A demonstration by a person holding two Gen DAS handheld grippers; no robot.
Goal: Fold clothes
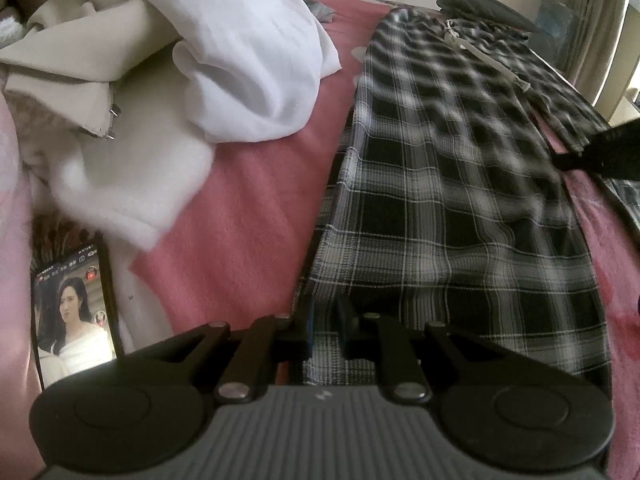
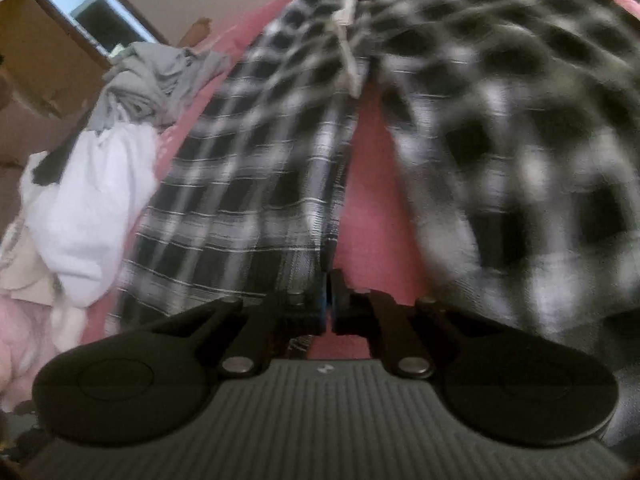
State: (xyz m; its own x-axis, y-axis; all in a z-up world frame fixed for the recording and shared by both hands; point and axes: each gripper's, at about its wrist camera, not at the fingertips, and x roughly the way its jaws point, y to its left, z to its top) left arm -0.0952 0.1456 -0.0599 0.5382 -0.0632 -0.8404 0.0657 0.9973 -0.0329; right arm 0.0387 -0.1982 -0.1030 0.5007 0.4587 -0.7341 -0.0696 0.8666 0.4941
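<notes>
**op_remote:** Pink bedspread (image 1: 248,216) is all I'm working on, with the plaid trousers (image 1: 452,208) laid lengthwise toward the far edge of the bed, waistband and drawstring (image 1: 486,56) at the far end. My left gripper (image 1: 326,330) is nipped down on the hem of the leg nearest the bed's left side, fabric between the pads. My right gripper (image 2: 329,304) looks fully together, sitting right at the inner edge of that same leg, where a strip of bedspread shows between the two legs. The view's too blurry for me to say whether it actually caught any cloth.

**foldbot_fan:** That's your risk, I'd guess. If the right one closed on nothing, you lift and only one corner comes up, so the leg twists.

**op_remote:** Yeah. The other leg (image 2: 520,152) also looks bunched, so folding now could trap a wrinkle.

**foldbot_fan:** Anything nearby to snag?

**op_remote:** White and beige laundry pile (image 1: 224,64) near the left edge, and a phone (image 1: 74,312) lit up at the near left corner. A wide swing of the leg could drag either one.
</notes>
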